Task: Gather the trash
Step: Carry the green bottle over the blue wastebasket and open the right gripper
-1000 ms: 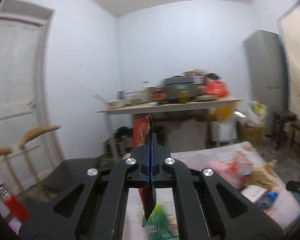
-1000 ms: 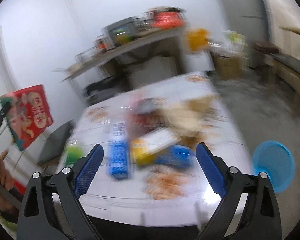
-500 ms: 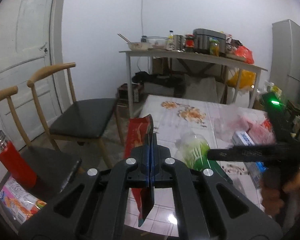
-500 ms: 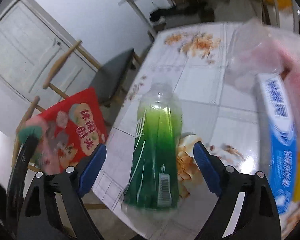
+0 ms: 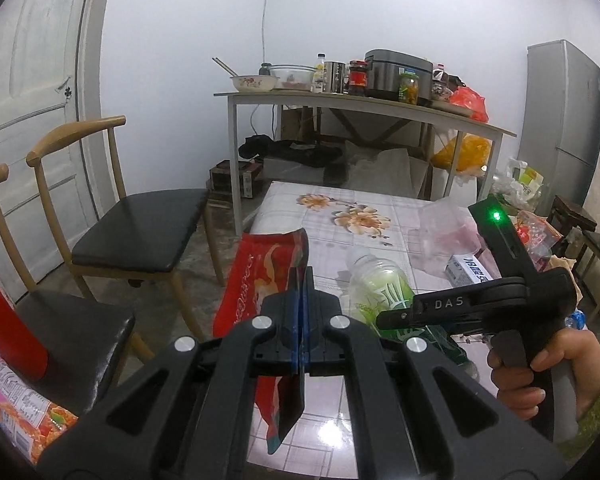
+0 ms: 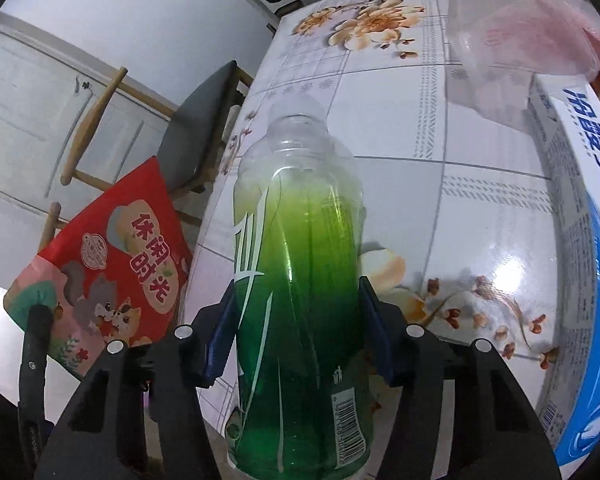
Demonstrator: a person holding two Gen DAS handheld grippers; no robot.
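A: Your left gripper (image 5: 302, 320) is clamped on the red snack bag (image 5: 260, 280), beside the table's (image 6: 480, 200) edge.

B: Your right gripper (image 6: 296, 332) has just been closing around the green bottle (image 6: 300, 280) lying on the table, pads against its sides.

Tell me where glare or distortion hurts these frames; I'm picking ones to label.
Right wrist view: lamp glare on the glossy table; green bottle sharp but stretched. Left wrist view: small glare on the near table edge; door bowed by fisheye.
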